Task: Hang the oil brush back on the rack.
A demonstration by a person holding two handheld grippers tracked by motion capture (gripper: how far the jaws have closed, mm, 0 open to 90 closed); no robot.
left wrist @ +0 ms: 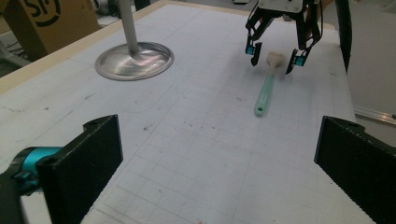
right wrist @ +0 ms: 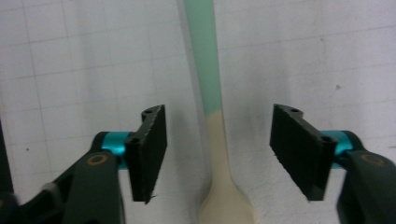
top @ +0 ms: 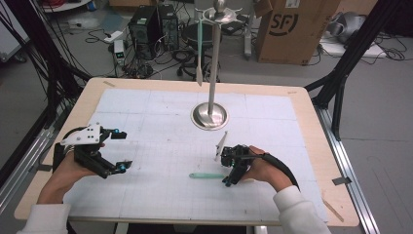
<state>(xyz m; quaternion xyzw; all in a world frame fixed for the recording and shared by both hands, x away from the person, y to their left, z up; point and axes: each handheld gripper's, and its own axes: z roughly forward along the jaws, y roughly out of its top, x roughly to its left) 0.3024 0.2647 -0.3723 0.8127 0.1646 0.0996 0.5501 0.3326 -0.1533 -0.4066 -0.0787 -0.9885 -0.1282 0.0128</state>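
Note:
A utensil (top: 207,175) with a mint-green handle and a cream head lies flat on the white grid mat, right of centre and near the front. My right gripper (top: 228,181) points down over its head end. In the right gripper view the right gripper (right wrist: 219,116) is open, with the utensil (right wrist: 205,56) running between the jaws and clear of both pads. The left gripper view shows the utensil (left wrist: 265,91) under the right gripper (left wrist: 273,65) from across the table. My left gripper (top: 124,150) rests at the table's left, with the left gripper (left wrist: 219,130) open and nothing between its jaws.
A metal stand (top: 209,116) with a round base rises at the middle back of the mat, and another green-and-white utensil (top: 199,48) hangs from its top. A cardboard box (top: 292,29) and computer towers (top: 151,24) sit on the floor beyond the table.

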